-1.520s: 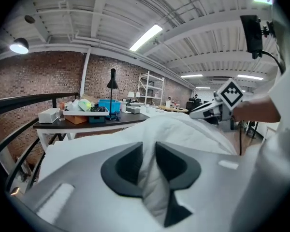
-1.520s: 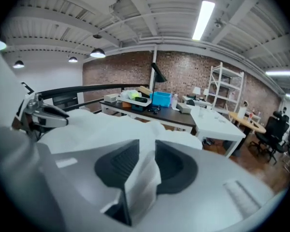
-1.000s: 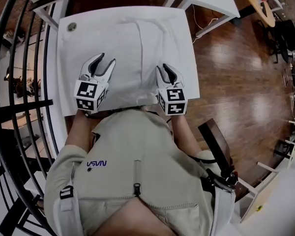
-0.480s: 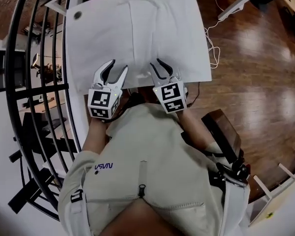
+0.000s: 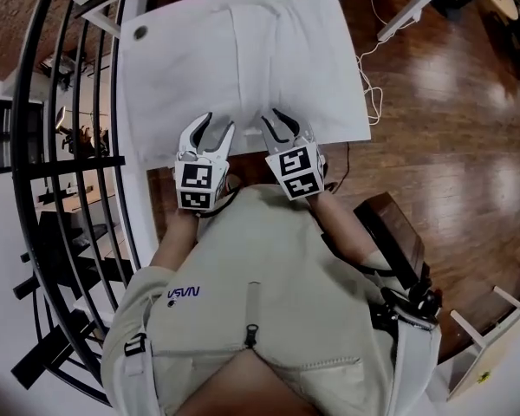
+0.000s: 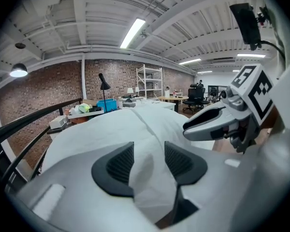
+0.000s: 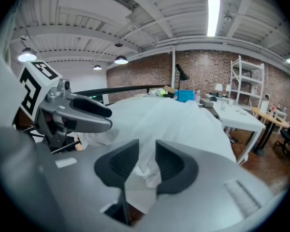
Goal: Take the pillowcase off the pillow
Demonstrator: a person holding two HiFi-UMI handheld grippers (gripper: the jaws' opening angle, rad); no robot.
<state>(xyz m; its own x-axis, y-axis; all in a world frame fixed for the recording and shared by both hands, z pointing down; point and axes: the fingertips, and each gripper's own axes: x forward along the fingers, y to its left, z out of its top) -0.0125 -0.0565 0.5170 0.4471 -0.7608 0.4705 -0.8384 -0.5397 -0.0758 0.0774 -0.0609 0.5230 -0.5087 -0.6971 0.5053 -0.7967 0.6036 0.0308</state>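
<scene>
A white pillowcase [image 5: 260, 59] covers a pillow that lies flat on the white counter [image 5: 169, 85]. It runs from the counter's far edge to its near edge and sits toward the counter's right side. A dark round hole [image 5: 139, 33] marks the counter's far left corner.

Both tools work at the counter's near edge, close side by side, where the cover's near end lies.

- **Left:** The left hand-held gripper [image 6: 149, 151] points out over the counter and slightly down. Its jaws have just been opening and now stand clearly apart. A soft ridge of the white cloth rises between the dark ribbed pads [image 6: 118, 163]. Cloth shows on both sides of the ridge, and the pads do not squeeze it.
- **Right:** The right hand-held gripper [image 7: 146, 153] has its jaws much closer together. A crumpled bunch of the same cloth fills the narrow gap and hangs below the pads. From its own view it seems pinched there, though the folds hide the exact contact.

Seen from the head view, the person in a beige vest [image 5: 260, 284] stands right against the counter's near edge. A black railing [image 5: 69, 146] curves past the counter's left side, and a wooden floor [image 5: 451, 102] lies to its right.
</scene>
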